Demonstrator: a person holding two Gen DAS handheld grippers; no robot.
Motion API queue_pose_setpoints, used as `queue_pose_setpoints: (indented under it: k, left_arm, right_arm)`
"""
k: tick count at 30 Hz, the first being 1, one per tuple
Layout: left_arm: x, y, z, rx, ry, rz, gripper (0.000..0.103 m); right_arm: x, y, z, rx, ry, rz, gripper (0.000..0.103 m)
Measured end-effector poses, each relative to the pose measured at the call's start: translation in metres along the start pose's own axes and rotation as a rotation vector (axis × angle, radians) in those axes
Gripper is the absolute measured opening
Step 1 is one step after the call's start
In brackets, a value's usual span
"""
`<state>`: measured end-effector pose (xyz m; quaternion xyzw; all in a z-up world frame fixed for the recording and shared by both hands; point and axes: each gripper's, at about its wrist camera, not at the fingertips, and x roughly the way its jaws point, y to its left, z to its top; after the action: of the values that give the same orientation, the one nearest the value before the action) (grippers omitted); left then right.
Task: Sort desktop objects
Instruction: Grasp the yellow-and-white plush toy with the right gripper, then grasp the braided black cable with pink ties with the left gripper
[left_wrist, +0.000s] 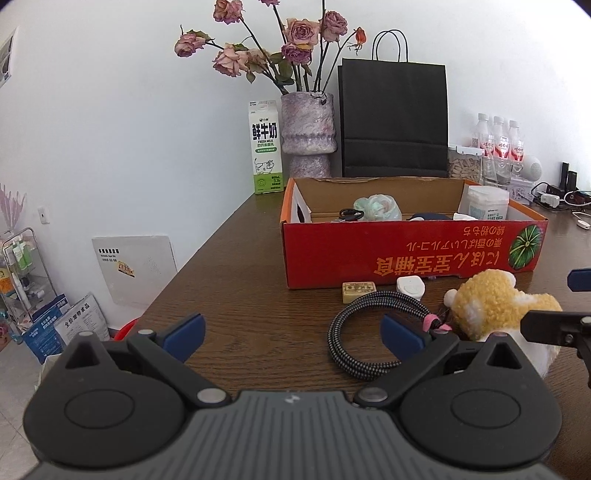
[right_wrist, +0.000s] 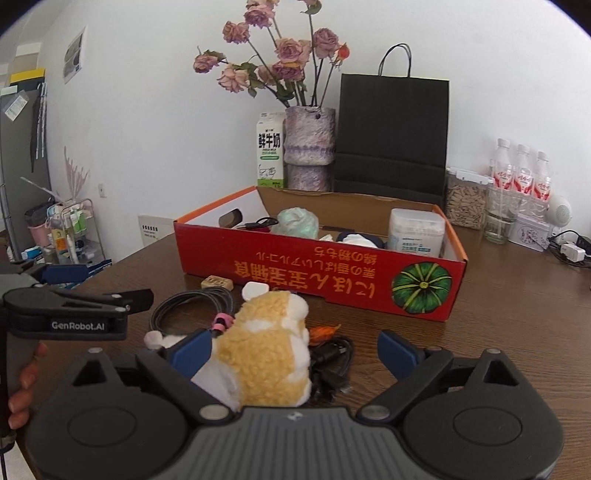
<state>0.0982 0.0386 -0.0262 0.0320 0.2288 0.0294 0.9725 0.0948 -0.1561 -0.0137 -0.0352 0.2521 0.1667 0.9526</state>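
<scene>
Plush toy (right_wrist: 266, 343) between open jaws

— What sits between the right gripper's (right_wrist: 293, 349) jaws?
— A plush toy (right_wrist: 266, 339), yellow and white, lying against the left pad, clear of the right one.
— And ahead of it?
— A coiled braided cable (left_wrist: 364, 334), a tan block (left_wrist: 358, 288), a white case (left_wrist: 410, 286) — then the red box (right_wrist: 317, 266), open, partly filled.
</scene>
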Motion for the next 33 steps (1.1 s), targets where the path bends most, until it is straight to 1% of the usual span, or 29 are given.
queue_pose_setpoints:
  k: [1, 2, 3, 5, 8, 9, 10, 11, 14, 17, 20, 23, 25, 27, 30, 33]
  left_arm:
    - [0.0, 0.002, -0.001, -0.001, 0.003, 0.003, 0.103]
    - [-0.001, 0.005, -0.001, -0.005, 0.005, 0.002, 0.103]
    - [-0.001, 0.007, -0.001, -0.012, 0.007, 0.001, 0.103]
    - [-0.002, 0.012, -0.002, -0.023, 0.009, 0.003, 0.103]
    - [-0.003, 0.017, -0.002, -0.033, 0.011, 0.008, 0.103]
    - [-0.003, 0.019, -0.002, -0.036, 0.011, 0.009, 0.103]
    - [-0.003, 0.019, -0.001, -0.04, 0.013, 0.009, 0.103]
    - [-0.002, 0.02, 0.0, -0.044, 0.016, 0.008, 0.103]
    - [-0.003, 0.02, 0.0, -0.046, 0.012, -0.006, 0.103]
    - [0.0, 0.018, 0.001, -0.038, 0.022, -0.016, 0.103]
    - [0.004, 0.013, 0.003, -0.035, 0.036, -0.041, 0.103]
    - [0.008, 0.004, 0.007, -0.034, 0.05, -0.074, 0.103]
    - [0.012, -0.003, 0.011, -0.033, 0.072, -0.094, 0.103]
    - [0.017, -0.011, 0.015, -0.036, 0.099, -0.128, 0.103]
    - [0.026, -0.022, 0.022, -0.038, 0.149, -0.177, 0.103]
    - [0.034, -0.034, 0.028, -0.028, 0.185, -0.204, 0.103]
  right_arm:
    - [0.004, 0.002, 0.004, -0.007, 0.015, 0.008, 0.09]
    - [0.01, 0.003, 0.008, -0.014, 0.034, 0.015, 0.084]
    - [0.018, 0.004, 0.014, -0.017, 0.061, 0.021, 0.075]
    - [0.03, 0.005, 0.022, -0.019, 0.119, 0.032, 0.067]
    - [0.052, 0.004, 0.028, -0.009, 0.222, 0.066, 0.065]
    - [0.057, 0.003, 0.028, -0.006, 0.244, 0.073, 0.063]
    - [0.061, 0.003, 0.028, -0.004, 0.263, 0.087, 0.06]
    - [0.064, 0.002, 0.028, 0.002, 0.275, 0.1, 0.053]
    - [0.06, 0.001, 0.026, 0.014, 0.253, 0.106, 0.05]
    - [0.048, -0.007, 0.023, 0.056, 0.215, 0.12, 0.049]
    - [0.036, -0.019, 0.021, 0.109, 0.177, 0.129, 0.049]
    - [0.021, -0.034, 0.021, 0.154, 0.124, 0.104, 0.049]
    - [0.013, -0.046, 0.021, 0.189, 0.095, 0.084, 0.049]
    - [0.006, -0.058, 0.02, 0.222, 0.066, 0.058, 0.049]
    - [-0.002, -0.074, 0.019, 0.25, 0.043, 0.026, 0.049]
    - [-0.006, -0.087, 0.015, 0.265, 0.029, 0.001, 0.049]
